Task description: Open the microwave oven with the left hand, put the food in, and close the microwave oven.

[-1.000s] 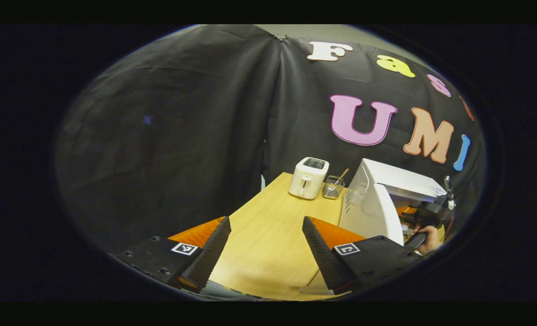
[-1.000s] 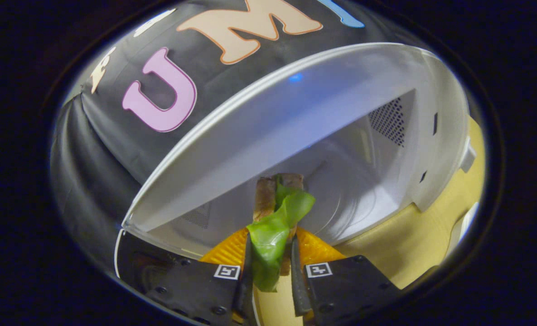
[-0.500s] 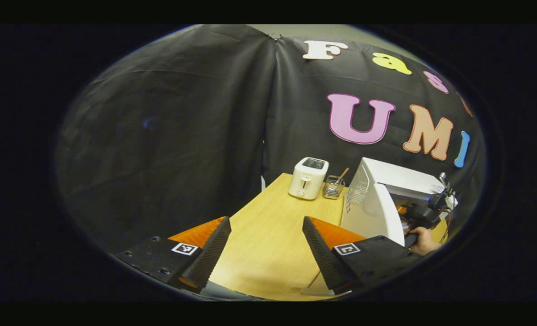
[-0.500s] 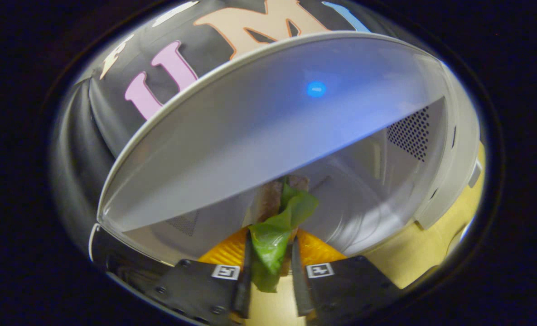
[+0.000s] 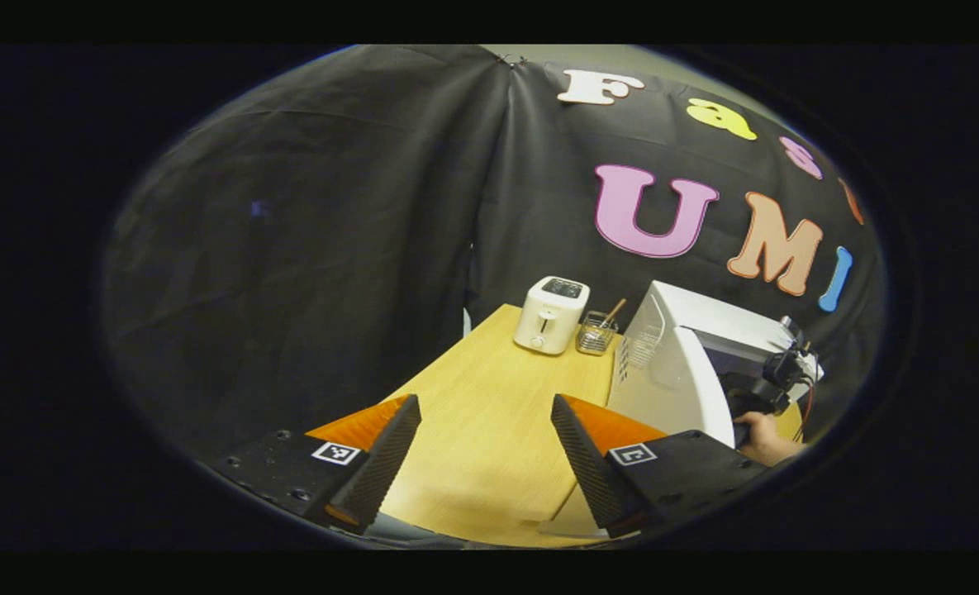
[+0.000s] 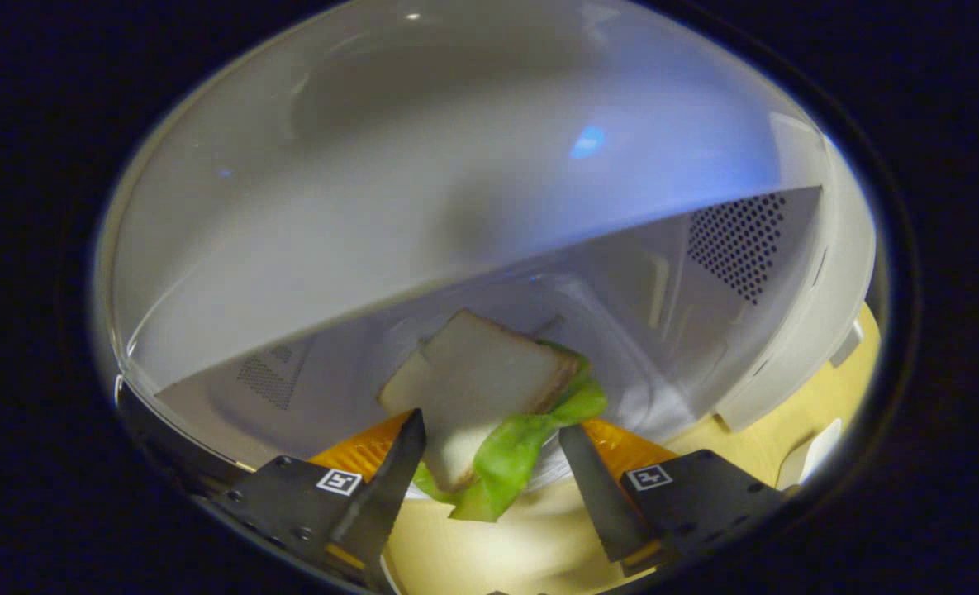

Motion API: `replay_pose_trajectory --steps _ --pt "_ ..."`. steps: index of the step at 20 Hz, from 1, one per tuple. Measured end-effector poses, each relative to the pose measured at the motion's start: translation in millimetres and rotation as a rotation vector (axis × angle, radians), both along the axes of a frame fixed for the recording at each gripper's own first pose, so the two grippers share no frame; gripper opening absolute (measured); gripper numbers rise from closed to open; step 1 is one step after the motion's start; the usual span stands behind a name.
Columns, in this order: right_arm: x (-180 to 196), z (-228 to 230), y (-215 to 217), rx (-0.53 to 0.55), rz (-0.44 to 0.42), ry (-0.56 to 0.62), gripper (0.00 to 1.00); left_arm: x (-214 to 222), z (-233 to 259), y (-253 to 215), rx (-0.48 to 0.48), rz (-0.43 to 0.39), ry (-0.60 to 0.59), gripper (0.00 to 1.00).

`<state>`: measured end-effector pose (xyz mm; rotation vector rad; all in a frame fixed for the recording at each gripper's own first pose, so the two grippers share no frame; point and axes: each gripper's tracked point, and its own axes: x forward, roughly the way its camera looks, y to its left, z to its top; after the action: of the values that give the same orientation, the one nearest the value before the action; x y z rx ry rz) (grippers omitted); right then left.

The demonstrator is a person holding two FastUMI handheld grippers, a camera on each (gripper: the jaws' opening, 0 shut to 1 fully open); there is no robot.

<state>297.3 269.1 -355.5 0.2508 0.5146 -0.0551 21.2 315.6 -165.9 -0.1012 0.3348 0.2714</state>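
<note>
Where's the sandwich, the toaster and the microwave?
sandwich (image 6: 489, 384): right gripper view, on the top bread slice.
toaster (image 5: 548, 318): left gripper view, on its front face.
microwave oven (image 5: 662, 372): left gripper view, on its open door.

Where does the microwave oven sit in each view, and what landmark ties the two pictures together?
Left gripper view: microwave oven at right, door open.
Right gripper view: its cavity spans the picture, sandwich inside, beyond the open fingers.
Shared landmark: the wooden table.
</note>
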Motion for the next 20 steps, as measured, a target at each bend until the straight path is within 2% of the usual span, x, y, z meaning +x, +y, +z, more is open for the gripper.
replay_pose_trajectory --steps 1,3,5,6,9,10,11,13,14,15,16,17,19,20 --pt "-1.3 0.1 -6.2 -0.016 -0.013 0.000 0.99 -0.5 -1.8 1.5 0.001 -0.004 0.008 0.94" --pt "-4.0 9.5 -17.3 -0.054 -0.025 -0.025 1.00 -0.2 -3.4 3.4 0.008 -0.013 0.016 0.94" --pt "-11.5 17.8 -26.2 -0.089 -0.012 -0.042 0.98 -2.2 -8.7 4.5 0.016 -0.026 0.038 0.94" --pt "-17.5 21.1 -30.5 -0.105 -0.001 -0.043 0.92 -2.2 -8.6 4.8 0.018 -0.033 0.042 0.94" --pt "-36.0 41.3 -41.0 -0.159 0.029 -0.084 0.92 -2.5 -13.6 -1.0 0.011 -0.060 0.054 0.94" --pt "-41.8 48.9 -42.5 -0.165 0.041 -0.102 0.98 -3.6 -16.3 -2.1 0.010 -0.066 0.062 0.89" --pt "-48.4 55.4 -43.3 -0.168 0.050 -0.114 0.92 -4.8 -20.9 -3.9 0.011 -0.074 0.075 0.94" --pt "-63.5 69.1 -46.1 -0.163 0.060 -0.135 0.92 -8.1 -26.3 -6.3 0.013 -0.087 0.093 0.94" --pt "-72.3 76.4 -47.2 -0.163 0.063 -0.148 0.92 -9.2 -27.1 -8.9 0.008 -0.094 0.098 0.89" --pt "-80.7 83.5 -48.2 -0.163 0.068 -0.161 0.98 -11.5 -28.9 -12.5 0.004 -0.106 0.106 0.87" --pt "-90.7 89.3 -51.7 -0.168 0.068 -0.167 0.92 -13.0 -30.9 -15.9 0.001 -0.118 0.113 0.84" --pt "-101.5 93.3 -55.8 -0.172 0.068 -0.171 0.92 -14.6 -32.8 -18.0 -0.001 -0.129 0.113 0.83" --pt "-123.4 98.2 -62.1 -0.162 0.066 -0.171 0.92 -16.3 -34.7 -23.2 0.008 -0.153 0.121 0.71" --pt "-133.4 99.8 -65.9 -0.155 0.062 -0.168 0.98 -16.8 -36.9 -23.9 0.021 -0.159 0.129 0.59"
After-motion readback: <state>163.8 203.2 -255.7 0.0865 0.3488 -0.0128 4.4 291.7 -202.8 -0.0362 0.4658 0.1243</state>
